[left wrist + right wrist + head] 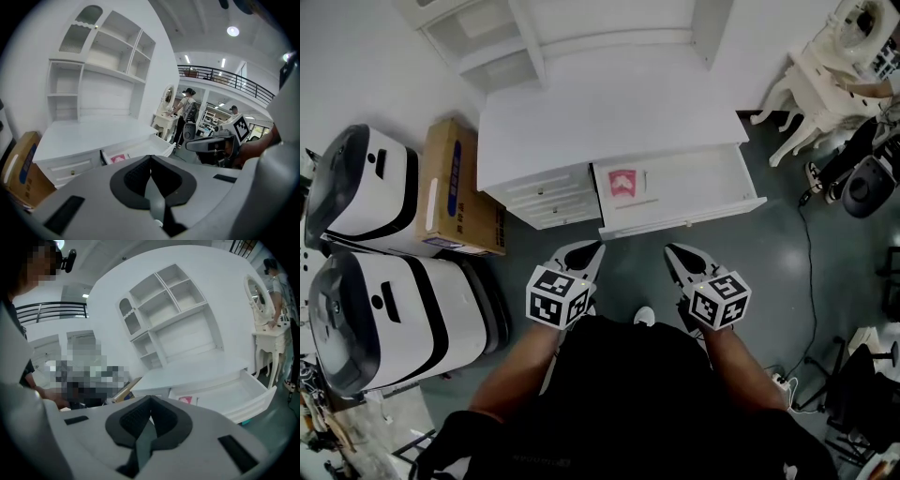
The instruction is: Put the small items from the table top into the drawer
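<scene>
- Your left gripper (593,247) — black ribbed pads (136,177) pressed together at the tips, nothing between them.
- Your right gripper (671,249): pads likewise meeting, holding nothing; both grippers hang just short of the drawer front.
- The drawer (703,187) stands pulled out of the white table (609,103) (smooth, matte, rectangular top).
- A flat pink-and-white card (625,184) lies at the drawer's left end.

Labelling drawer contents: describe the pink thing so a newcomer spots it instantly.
Find the white desk with shelves, then its open white drawer at the front right. The flat pink square card lies at the drawer's left end; nothing else coloured is visible inside it.
</scene>
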`<action>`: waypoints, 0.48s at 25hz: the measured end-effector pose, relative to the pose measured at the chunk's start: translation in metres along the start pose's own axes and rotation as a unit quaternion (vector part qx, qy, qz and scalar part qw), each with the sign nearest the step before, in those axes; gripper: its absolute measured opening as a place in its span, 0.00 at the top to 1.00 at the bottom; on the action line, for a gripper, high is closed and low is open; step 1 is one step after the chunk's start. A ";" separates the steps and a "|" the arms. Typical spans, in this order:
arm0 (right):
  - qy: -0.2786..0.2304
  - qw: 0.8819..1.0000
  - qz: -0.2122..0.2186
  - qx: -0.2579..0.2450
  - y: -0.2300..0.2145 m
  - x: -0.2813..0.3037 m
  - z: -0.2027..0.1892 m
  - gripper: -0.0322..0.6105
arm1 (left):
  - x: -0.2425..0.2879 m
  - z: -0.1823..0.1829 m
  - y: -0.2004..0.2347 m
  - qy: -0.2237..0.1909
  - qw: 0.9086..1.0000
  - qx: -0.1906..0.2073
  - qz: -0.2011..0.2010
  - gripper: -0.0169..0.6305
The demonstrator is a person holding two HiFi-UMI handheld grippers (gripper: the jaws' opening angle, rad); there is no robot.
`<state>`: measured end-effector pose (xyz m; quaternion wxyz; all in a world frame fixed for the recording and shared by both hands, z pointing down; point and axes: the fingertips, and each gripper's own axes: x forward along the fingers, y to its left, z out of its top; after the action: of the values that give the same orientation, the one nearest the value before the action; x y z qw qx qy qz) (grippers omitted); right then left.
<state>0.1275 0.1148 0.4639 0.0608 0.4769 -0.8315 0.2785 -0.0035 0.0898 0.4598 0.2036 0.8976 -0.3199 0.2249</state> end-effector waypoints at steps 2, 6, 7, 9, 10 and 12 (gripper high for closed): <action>0.003 1.000 -0.008 0.005 0.004 0.004 -0.004 0.91 | -0.003 -0.001 0.003 0.003 1.000 0.005 -0.009 0.96; 0.010 1.000 -0.015 0.005 0.021 0.012 -0.013 0.91 | -0.013 -0.014 0.009 0.019 1.000 0.000 -0.025 0.96; 0.012 1.000 -0.016 0.005 0.025 0.014 -0.016 0.91 | -0.015 -0.019 0.011 0.023 0.999 -0.004 -0.028 0.96; 0.015 1.000 -0.020 0.004 0.031 0.016 -0.020 0.91 | -0.019 -0.025 0.016 0.029 0.999 -0.011 -0.033 0.96; 0.016 1.000 -0.023 0.005 0.033 0.017 -0.022 0.91 | -0.021 -0.027 0.019 0.029 0.999 -0.013 -0.033 0.96; 0.016 0.999 -0.028 0.009 0.036 0.019 -0.024 0.91 | -0.026 -0.028 0.027 0.028 0.999 -0.013 -0.031 0.96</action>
<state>0.0837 0.1272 0.4765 0.0780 0.4959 -0.8142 0.2917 -0.0471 0.0975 0.4743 0.2307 0.8977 -0.2893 0.2391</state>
